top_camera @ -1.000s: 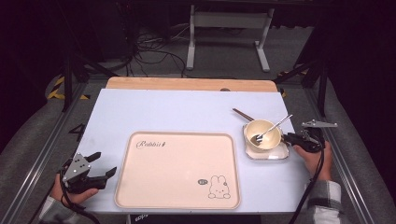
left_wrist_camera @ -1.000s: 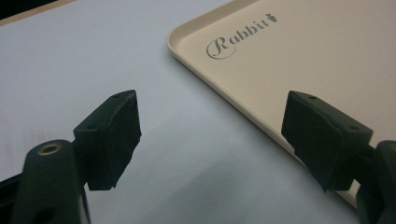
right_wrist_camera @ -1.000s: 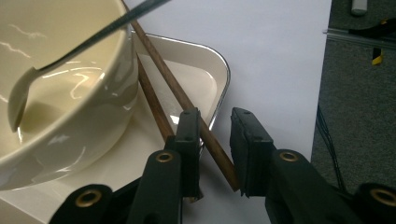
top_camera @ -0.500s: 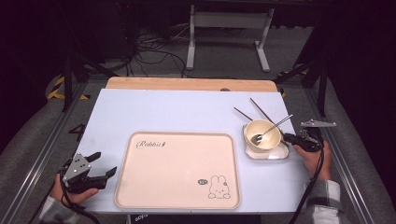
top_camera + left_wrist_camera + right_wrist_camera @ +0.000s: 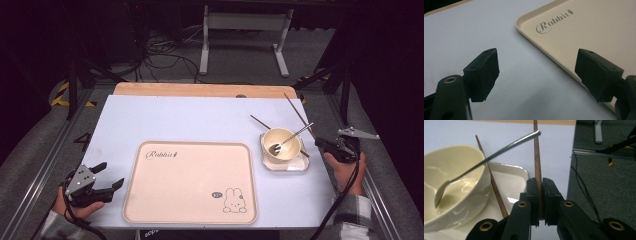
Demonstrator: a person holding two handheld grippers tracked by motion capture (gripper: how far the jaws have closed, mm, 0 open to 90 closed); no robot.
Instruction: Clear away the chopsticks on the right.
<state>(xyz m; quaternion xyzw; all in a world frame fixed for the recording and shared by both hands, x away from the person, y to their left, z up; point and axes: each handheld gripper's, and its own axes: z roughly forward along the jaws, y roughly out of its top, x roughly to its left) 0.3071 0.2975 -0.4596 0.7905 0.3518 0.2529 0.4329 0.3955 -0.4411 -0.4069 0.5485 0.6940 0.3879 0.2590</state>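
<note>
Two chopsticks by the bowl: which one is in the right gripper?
The outer chopstick, clamped between the right gripper pads and angled off the table. The other chopstick lies on the small dish, against the bowl.

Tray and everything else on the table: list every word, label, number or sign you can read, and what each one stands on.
"Rabbit" – grey script with a small carrot mark after it, at one corner of the cream tray, clearest in the left gripper view.
Small dark speech bubble beside the rabbit drawing on the tray – too small to read.
Bowl, spoon, chopsticks: no text.
</note>
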